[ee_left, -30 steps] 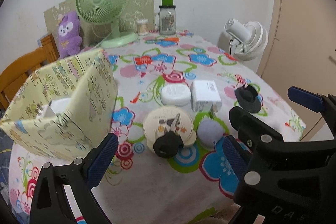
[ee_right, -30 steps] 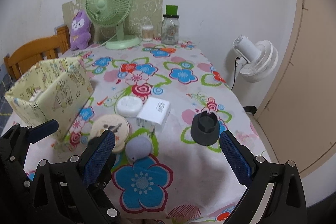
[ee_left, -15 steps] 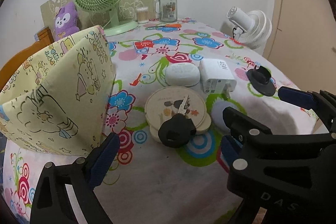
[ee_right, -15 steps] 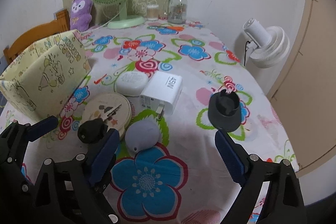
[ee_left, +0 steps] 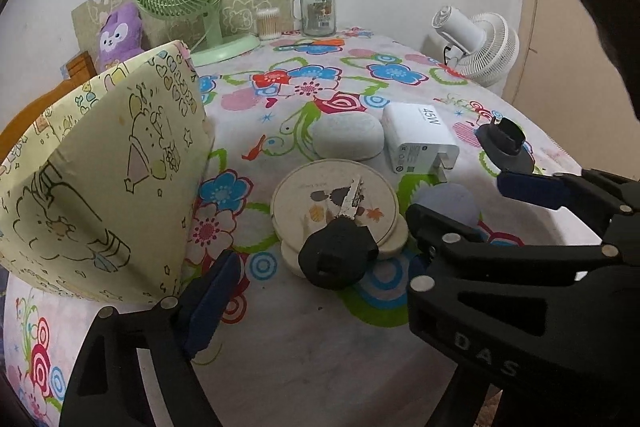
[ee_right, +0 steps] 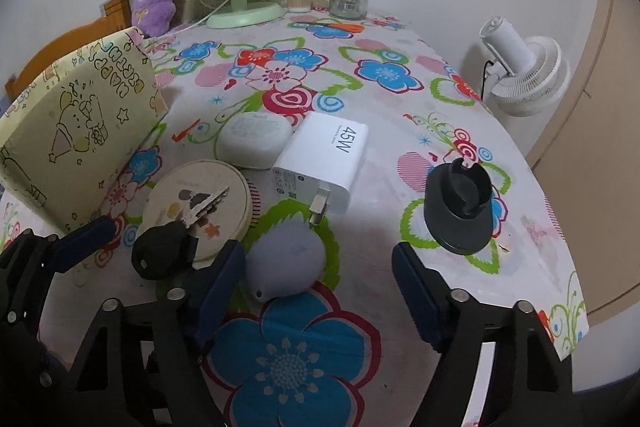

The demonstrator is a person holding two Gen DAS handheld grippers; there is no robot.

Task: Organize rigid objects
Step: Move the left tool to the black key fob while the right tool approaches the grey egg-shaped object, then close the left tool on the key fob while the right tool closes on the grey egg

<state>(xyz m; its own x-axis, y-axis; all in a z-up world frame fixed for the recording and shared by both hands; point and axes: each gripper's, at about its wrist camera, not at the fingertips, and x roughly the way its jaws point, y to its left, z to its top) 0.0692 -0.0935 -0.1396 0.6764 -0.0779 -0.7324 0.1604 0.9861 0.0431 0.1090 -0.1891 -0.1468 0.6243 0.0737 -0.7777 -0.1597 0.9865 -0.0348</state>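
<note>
Left gripper [ee_left: 316,287] jaws closing around black key [ee_left: 338,259] on round coasters [ee_left: 334,203], untouched, right gripper [ee_right: 320,291] jaws closing around grey pebble-shaped case [ee_right: 286,263], not gripped.

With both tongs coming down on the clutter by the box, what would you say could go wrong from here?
1. The key lies loosely across the round coasters; the closing left tongs, with nothing gripped yet, could drag both.
2. The right tongs are closing around the grey egg, whose rounded shape might squirt out toward the charger.
3. The tongs work side by side and could collide.
</note>
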